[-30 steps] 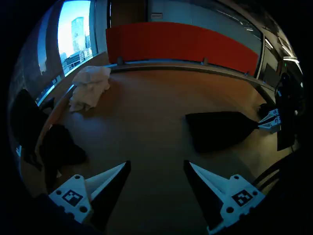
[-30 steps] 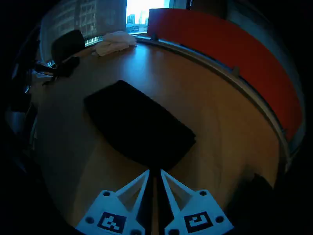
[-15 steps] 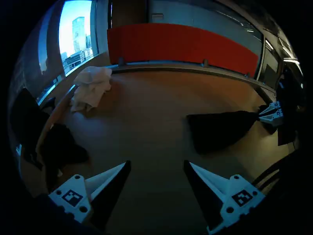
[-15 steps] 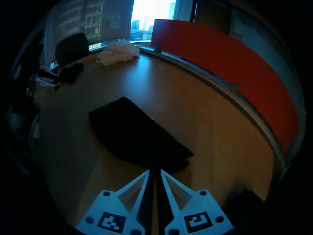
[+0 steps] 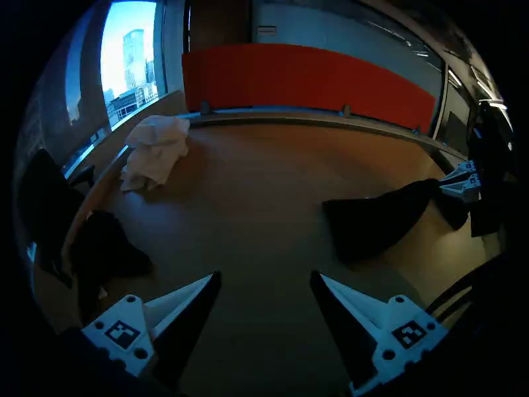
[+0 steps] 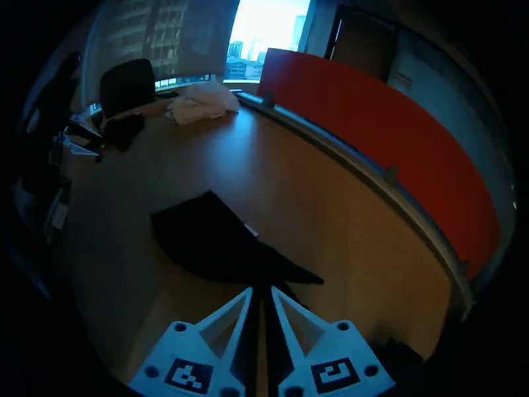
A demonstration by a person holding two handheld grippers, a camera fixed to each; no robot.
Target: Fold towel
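Observation:
A dark towel (image 5: 377, 220) lies on the wooden table (image 5: 264, 172), its right end raised off the surface. In the right gripper view the same dark towel (image 6: 211, 241) runs from the table up to my right gripper (image 6: 262, 291), which is shut on its near edge. The left gripper view shows that right gripper (image 5: 461, 187) at the far right, holding the lifted end. My left gripper (image 5: 264, 281) hovers open above bare table, well to the left of the towel, with nothing between its fingers.
A crumpled white cloth (image 5: 155, 147) sits at the table's far left by the window. A dark bundle (image 5: 99, 248) lies near the left edge beside a black chair (image 6: 125, 83). A red partition (image 5: 311, 73) runs along the table's far side.
My right gripper has risen and drawn back, lifting the towel's end so the cloth bunches and covers less table. The left gripper has stayed put and open.

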